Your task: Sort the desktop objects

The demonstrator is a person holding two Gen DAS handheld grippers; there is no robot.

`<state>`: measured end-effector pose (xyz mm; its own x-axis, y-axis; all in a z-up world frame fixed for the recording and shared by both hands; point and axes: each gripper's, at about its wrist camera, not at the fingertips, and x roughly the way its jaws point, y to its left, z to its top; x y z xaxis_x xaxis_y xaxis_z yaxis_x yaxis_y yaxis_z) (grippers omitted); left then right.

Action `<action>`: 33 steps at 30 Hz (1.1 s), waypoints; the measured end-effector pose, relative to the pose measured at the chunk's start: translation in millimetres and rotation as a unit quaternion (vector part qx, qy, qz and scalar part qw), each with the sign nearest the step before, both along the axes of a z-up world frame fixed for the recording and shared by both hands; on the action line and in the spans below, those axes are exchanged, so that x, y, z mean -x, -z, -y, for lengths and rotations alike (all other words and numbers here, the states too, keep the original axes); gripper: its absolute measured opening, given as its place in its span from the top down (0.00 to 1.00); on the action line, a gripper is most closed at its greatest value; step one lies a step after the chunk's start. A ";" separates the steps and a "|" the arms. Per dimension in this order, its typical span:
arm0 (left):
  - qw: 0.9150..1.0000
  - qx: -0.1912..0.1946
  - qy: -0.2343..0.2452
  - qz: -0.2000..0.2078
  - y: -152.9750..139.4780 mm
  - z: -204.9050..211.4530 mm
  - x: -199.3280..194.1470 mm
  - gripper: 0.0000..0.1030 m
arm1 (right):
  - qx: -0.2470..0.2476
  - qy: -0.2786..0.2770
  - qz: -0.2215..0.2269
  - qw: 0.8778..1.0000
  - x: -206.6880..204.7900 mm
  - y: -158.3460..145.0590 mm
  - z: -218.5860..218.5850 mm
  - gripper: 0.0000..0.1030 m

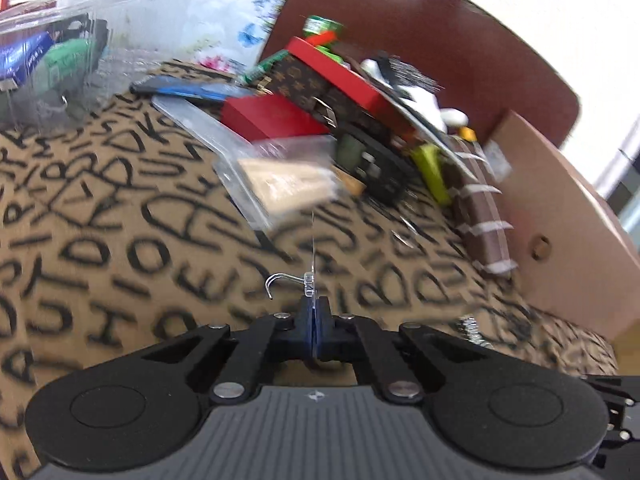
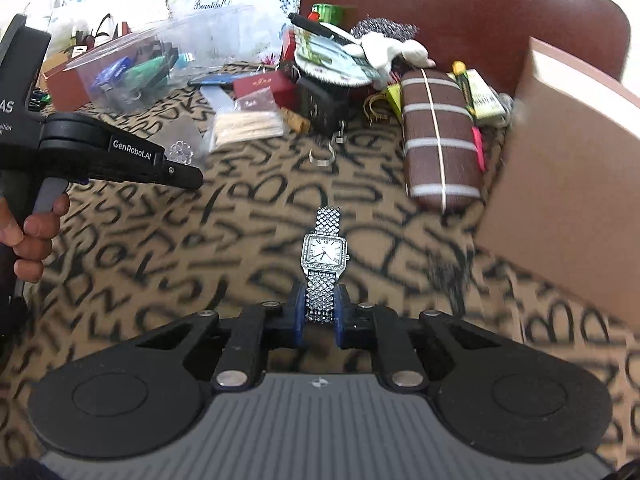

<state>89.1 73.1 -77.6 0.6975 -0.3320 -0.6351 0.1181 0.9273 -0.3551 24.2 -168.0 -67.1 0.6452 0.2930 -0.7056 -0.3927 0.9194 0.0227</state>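
Observation:
My right gripper point(image 2: 320, 304) is shut on the mesh band of a silver watch point(image 2: 324, 249). Its square white dial sticks out ahead of the fingers, above the letter-print cloth point(image 2: 160, 264). In the left wrist view my left gripper point(image 1: 314, 312) is shut on a thin clear plastic hook point(image 1: 308, 282), seen edge-on with its metal hook curling to the left. In the right wrist view the same left gripper point(image 2: 196, 176) reaches in from the left, held by a hand point(image 2: 32, 236), with the clear flower-shaped hook plate point(image 2: 181, 151) at its tip.
A pink cardboard box point(image 2: 568, 184) stands at the right, with a brown striped case point(image 2: 436, 136) beside it. At the back left stands a clear plastic bin point(image 2: 132, 68) of items. Behind lie a bag of wooden sticks point(image 2: 248, 122), a red box point(image 2: 264, 84), a heap of clutter and a maroon chair back point(image 2: 460, 12).

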 end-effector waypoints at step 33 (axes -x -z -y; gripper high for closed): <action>0.997 0.038 -0.065 -0.012 -1.6 4.5 29.7 0.46 | -0.003 0.010 -0.003 1.000 31.1 -0.2 9.6 0.53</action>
